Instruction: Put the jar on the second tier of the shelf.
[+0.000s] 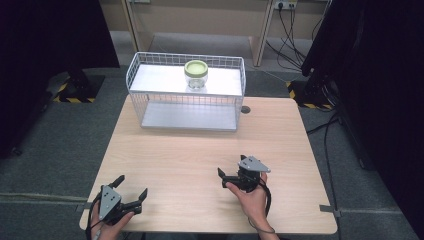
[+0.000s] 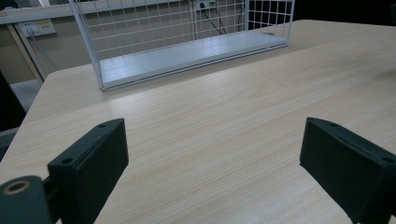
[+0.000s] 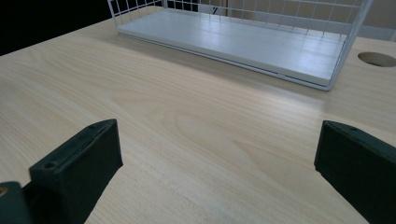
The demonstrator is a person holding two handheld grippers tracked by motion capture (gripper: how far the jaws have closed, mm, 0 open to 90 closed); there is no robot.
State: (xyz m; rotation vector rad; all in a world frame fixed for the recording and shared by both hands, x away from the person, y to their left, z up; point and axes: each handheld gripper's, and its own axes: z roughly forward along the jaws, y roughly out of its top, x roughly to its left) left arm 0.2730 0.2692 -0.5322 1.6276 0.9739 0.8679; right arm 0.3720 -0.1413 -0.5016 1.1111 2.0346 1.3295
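High view catches the jar (image 1: 196, 74) (green lid) on the rack (image 1: 150, 80).

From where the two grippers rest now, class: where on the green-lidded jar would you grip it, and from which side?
Probably the clear glass body of the jar just below the green lid. It stands upright on the upper shelf of the wire rack, with low mesh edging around it, so come from above and the near side, jaws level astride its round sides.
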